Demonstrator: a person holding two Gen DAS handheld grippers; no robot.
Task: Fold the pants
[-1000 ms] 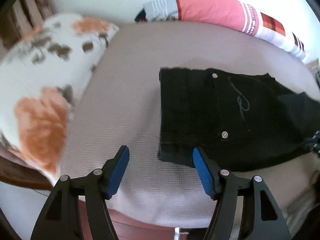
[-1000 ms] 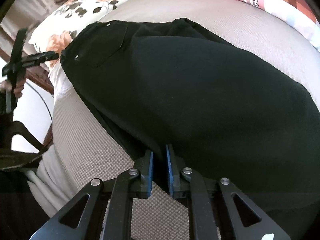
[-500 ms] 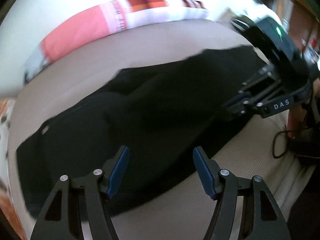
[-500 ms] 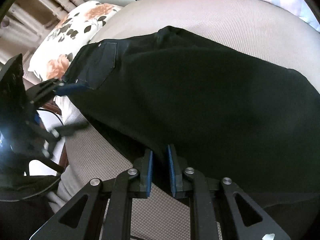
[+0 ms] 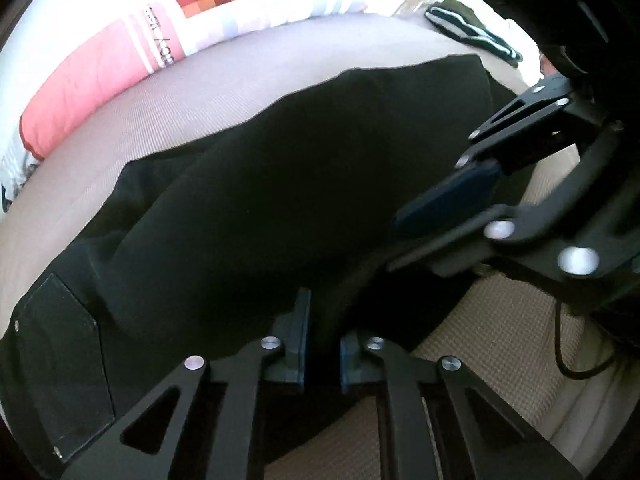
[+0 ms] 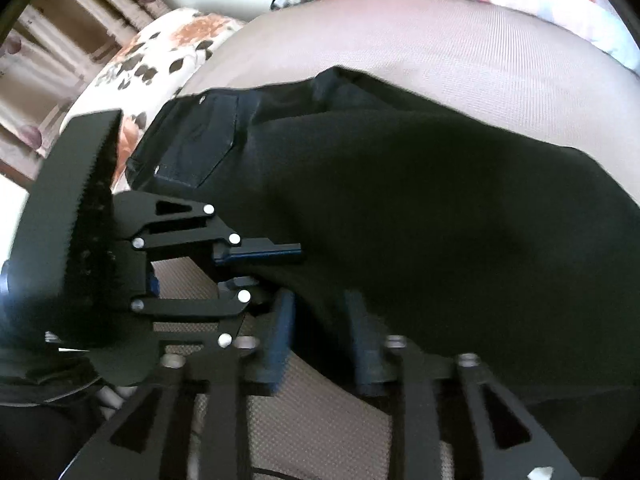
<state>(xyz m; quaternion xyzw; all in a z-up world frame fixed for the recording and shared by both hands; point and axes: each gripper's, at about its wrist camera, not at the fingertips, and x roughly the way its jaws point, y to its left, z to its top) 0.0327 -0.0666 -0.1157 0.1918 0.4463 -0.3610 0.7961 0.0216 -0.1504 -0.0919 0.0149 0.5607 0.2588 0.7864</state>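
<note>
Black pants lie folded lengthwise on a beige bed, a back pocket at the left end. My left gripper is shut on the near edge of the pants. It also shows in the right wrist view, clamped on the same edge. My right gripper sits at the near edge just right of it, jaws parted around the fabric. It shows in the left wrist view with its blue pad over the pants. The pants fill the right wrist view.
A pink and white striped pillow lies along the far side of the bed. A floral pillow lies past the waistband end. A dark striped garment lies at the far right. A cable hangs at the near bed edge.
My left gripper swung from the waistband end to the near pants edge beside the right gripper and shut on it. My right gripper's jaws have opened from their earlier tight pinch.
</note>
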